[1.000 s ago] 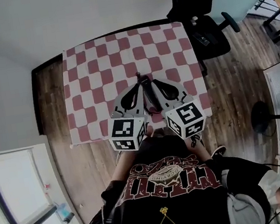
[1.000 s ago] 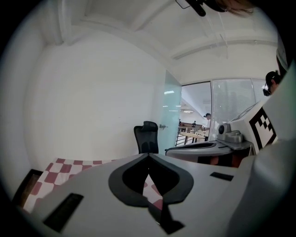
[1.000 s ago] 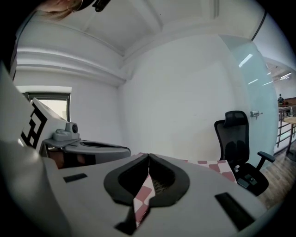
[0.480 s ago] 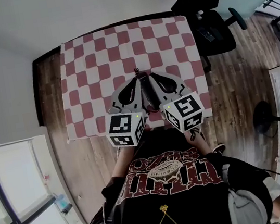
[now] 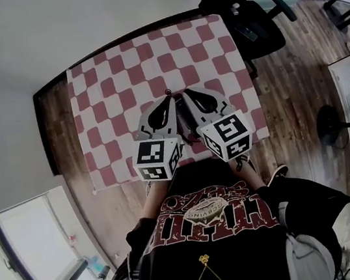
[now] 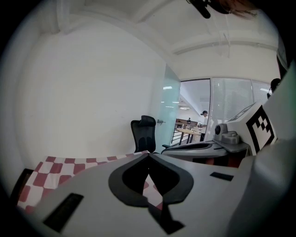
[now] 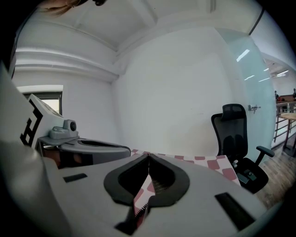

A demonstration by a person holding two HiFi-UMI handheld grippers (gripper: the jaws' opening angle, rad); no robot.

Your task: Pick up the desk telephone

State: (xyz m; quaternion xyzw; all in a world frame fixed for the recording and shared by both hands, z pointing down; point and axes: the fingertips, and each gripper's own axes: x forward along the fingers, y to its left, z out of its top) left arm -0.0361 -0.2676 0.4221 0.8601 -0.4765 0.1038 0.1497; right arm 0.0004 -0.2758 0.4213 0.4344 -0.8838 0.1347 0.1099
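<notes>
At the left, a strip of wooden floor [image 5: 63, 140] borders the counter [image 5: 108, 94], which is covered by a red-and-white checked cloth. Over its near edge we hold the left hand-held gripper [image 5: 168, 97], its jaws clenched tip to tip with nothing between them. Just beside it, across a narrow dark gap, is the right hand-held gripper [image 5: 186, 95], likewise clenched and empty. Both point away from us across the cloth. Past the counter's far right corner stands a black office chair [image 5: 243, 10]. We cannot make out the desk telephone in any view.
</notes>
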